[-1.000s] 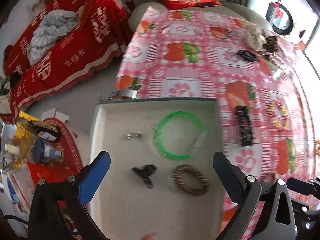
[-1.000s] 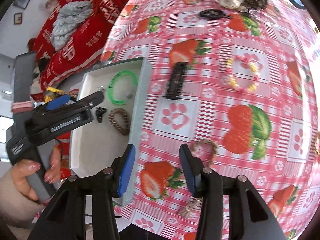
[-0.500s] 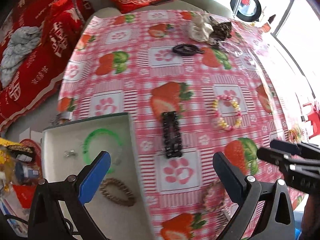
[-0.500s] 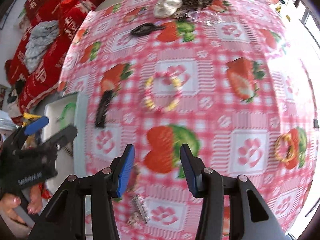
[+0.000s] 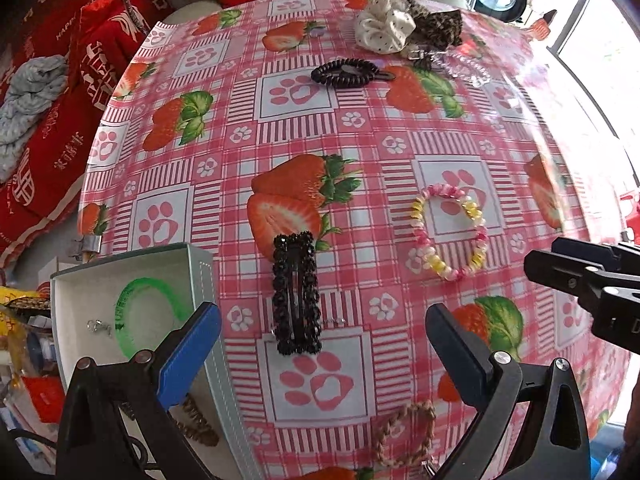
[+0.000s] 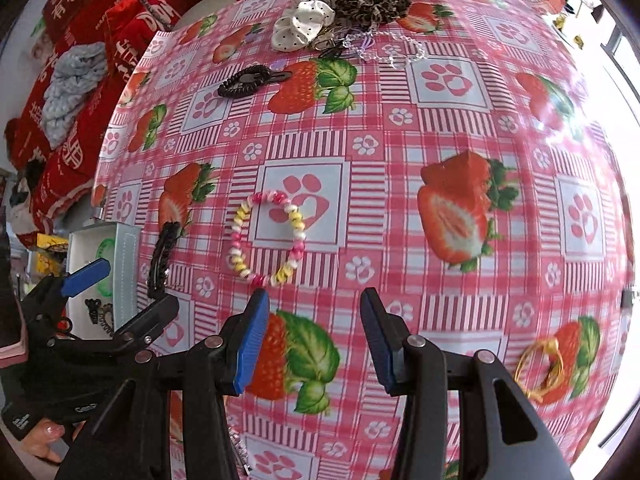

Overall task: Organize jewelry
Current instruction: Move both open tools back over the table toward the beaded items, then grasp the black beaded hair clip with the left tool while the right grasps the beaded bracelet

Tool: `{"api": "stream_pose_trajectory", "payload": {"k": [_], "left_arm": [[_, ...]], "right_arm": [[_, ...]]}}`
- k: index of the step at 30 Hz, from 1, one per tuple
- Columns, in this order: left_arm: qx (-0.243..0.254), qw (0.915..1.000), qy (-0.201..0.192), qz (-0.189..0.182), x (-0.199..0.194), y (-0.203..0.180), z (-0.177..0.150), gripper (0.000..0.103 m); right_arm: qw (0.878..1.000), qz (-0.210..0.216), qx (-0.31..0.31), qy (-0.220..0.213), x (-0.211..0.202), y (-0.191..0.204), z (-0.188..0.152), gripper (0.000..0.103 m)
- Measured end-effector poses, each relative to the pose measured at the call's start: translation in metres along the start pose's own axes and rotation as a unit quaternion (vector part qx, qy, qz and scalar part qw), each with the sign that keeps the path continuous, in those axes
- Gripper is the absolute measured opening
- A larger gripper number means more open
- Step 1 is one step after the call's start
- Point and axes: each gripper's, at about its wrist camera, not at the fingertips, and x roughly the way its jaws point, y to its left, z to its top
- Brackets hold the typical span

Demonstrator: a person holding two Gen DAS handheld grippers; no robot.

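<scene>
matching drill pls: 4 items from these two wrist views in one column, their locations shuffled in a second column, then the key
Items
1. green plastic bangle
2. black rhinestone rectangular hair clip
3. pink-and-yellow spiral hair tie
4. white polka-dot fabric scrunchie

Places
A. far end of the strawberry-print tablecloth, touching a leopard-print scrunchie
B. on the cloth just beside the white open box, outside it
C. inside the box
D. mid-table, on a paw-print square, ahead of the open right gripper

Pairs: 1-C, 2-B, 3-D, 4-A
</scene>
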Motion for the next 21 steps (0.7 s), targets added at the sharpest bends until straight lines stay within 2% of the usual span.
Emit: {"api": "stream_pose_trajectory", "payload": {"k": [11,21], "left_arm": [[-0.029,0.9989,0.032,0.018,0.031,0.005,0.006,0.103],[-0.056,0.9968,0.057,0.007,0.048,0.010,0.006,0.103]], "right_arm": [[0.999,0.001,-0.035,0.014,0.023,0.003,0.025,0.051],[0.995,-0.048,-0.078,0.027,0.048,0.022,0.029,0.051]]}}
